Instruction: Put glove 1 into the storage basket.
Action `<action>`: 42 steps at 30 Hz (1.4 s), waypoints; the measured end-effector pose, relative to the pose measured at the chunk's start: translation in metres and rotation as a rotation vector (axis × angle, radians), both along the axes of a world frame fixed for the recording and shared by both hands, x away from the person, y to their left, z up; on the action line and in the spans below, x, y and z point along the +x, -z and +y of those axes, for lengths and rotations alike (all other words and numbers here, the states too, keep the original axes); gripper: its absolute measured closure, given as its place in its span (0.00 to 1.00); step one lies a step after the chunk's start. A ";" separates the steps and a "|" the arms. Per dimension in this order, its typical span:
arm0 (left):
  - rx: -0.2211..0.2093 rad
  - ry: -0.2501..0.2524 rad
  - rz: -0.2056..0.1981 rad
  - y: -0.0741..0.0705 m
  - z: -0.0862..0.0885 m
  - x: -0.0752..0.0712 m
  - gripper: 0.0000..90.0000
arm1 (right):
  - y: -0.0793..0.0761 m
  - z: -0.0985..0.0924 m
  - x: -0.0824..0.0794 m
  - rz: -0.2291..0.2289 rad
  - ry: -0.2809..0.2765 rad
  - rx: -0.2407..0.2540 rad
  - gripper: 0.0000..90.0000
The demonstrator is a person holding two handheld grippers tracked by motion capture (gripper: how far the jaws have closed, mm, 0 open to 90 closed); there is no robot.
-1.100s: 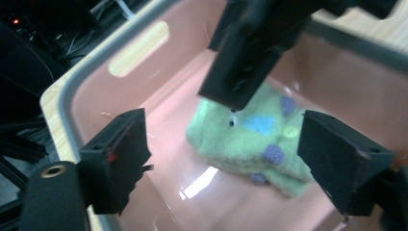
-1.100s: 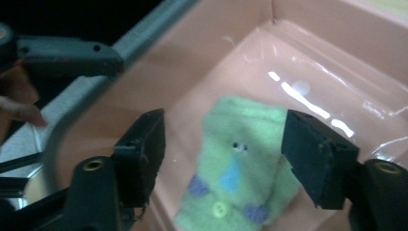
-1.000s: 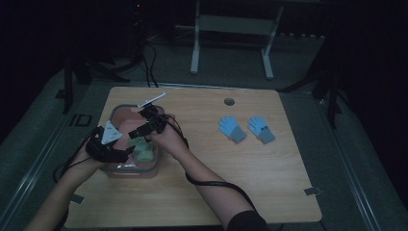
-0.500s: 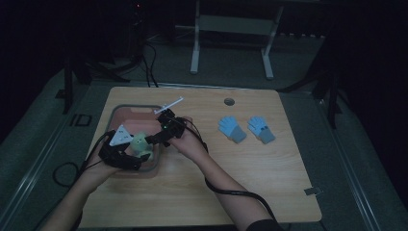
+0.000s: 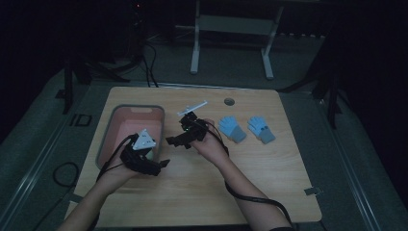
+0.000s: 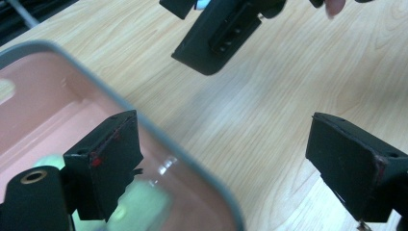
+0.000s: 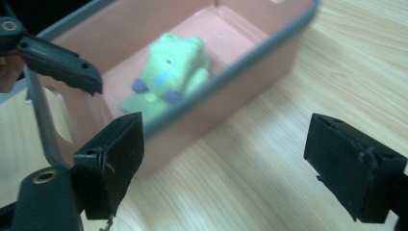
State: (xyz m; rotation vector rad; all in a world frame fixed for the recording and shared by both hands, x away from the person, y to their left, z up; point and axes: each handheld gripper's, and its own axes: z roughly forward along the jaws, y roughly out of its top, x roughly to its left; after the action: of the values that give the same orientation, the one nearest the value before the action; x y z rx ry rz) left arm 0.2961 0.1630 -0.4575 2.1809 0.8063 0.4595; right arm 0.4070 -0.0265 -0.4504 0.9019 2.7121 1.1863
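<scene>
A pink bin with a grey rim [image 5: 111,126] stands on the left of the wooden table. A pale green glove bundle with bluish tips [image 7: 168,77] lies inside it, also blurred at the bottom of the left gripper view [image 6: 142,207]. My left gripper [image 5: 156,166] hovers at the bin's near right corner, jaws open and empty [image 6: 226,159]. My right gripper [image 5: 177,141] sits over bare wood just right of the bin; its jaws have just been opening and hold nothing [image 7: 223,154]. Two blue gloves [image 5: 232,129] [image 5: 261,129] lie side by side further right.
A round grommet [image 5: 229,101] sits near the table's far edge. Black cables trail from both grippers across the table and off its near side. A white desk frame [image 5: 195,43] stands on the floor behind the table.
Both hands have moved right, from over the bin's inside to its right side. The green bundle stays in the bin, and the right gripper is now over bare table.
</scene>
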 end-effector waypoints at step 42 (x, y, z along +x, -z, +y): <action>-0.099 0.163 0.054 0.090 -0.087 -0.022 0.05 | 0.057 -0.164 -0.027 -0.004 0.098 0.023 0.16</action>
State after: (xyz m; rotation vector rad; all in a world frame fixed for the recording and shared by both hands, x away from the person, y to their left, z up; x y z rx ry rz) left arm 0.2744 0.0756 -0.5480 2.1533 0.6588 0.2743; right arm 0.3800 -0.1909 -0.5074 1.0220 2.6227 1.2011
